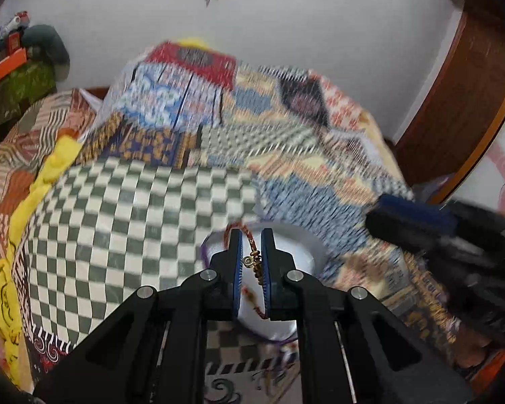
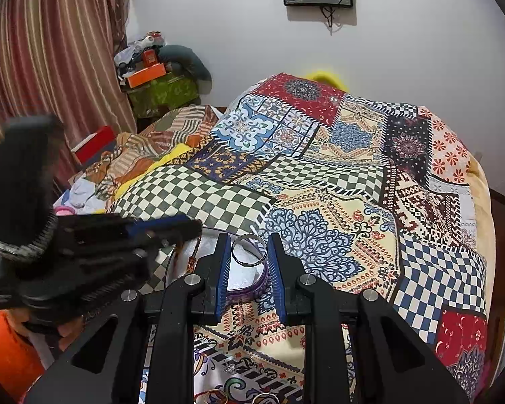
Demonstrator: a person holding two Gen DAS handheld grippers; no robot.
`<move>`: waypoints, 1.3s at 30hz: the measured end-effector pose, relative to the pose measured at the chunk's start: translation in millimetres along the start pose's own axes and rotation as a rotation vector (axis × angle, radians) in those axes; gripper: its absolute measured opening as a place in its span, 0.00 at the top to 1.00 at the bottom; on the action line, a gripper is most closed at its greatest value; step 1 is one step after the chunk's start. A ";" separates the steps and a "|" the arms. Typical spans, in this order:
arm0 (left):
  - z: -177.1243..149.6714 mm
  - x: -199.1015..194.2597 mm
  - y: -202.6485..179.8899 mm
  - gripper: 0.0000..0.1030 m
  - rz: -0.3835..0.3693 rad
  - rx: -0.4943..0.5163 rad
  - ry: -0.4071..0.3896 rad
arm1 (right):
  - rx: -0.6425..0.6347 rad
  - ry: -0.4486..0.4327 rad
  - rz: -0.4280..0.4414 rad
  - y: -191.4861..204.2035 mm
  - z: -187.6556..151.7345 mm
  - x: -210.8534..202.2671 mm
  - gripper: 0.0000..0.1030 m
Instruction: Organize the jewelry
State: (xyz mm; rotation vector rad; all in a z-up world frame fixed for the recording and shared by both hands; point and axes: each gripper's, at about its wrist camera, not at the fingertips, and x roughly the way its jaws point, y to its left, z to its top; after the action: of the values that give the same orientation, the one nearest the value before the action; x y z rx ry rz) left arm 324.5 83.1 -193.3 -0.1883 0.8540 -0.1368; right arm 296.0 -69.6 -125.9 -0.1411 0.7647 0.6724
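Note:
My left gripper (image 1: pixel 250 235) is shut on a red-brown braided bracelet (image 1: pixel 254 260) with gold beads, which hangs between its blue pads. Below it sits a white dish with a purple rim (image 1: pixel 304 245) on the bed. In the right wrist view, my right gripper (image 2: pixel 247 239) is shut on a silver bangle (image 2: pixel 247 264), pinched across its width above the same dish (image 2: pixel 252 290). The left gripper (image 2: pixel 192 226) shows blurred at that view's left, with the bracelet (image 2: pixel 192 259) dangling over the dish's edge. The right gripper (image 1: pixel 380 210) appears blurred to the right in the left wrist view.
A patchwork bedspread (image 2: pixel 353 202) covers the bed. Loose rings and bangles (image 2: pixel 230 367) lie on it near the front. A striped curtain (image 2: pixel 50 67) and stacked boxes (image 2: pixel 158 91) stand at the left. A dark wooden door (image 1: pixel 461 101) is at the right.

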 end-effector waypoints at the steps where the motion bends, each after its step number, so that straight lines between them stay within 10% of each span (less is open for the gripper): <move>1: -3.6 3.1 2.8 0.91 0.004 0.000 0.015 | -0.008 0.006 0.001 1.3 0.2 2.1 0.80; 34: -33.7 -40.6 9.2 0.67 0.104 0.101 -0.001 | -0.094 0.217 0.023 21.3 -8.3 58.0 0.80; 39: -32.4 -50.5 7.8 0.66 0.124 0.096 -0.013 | -0.103 0.186 0.000 24.4 -6.9 42.4 0.61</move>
State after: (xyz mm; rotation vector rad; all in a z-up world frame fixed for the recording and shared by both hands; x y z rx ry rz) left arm 267.5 96.9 -178.6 -0.0465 0.8416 -0.0603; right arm 299.3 -31.2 -156.8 -0.3002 0.9082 0.7056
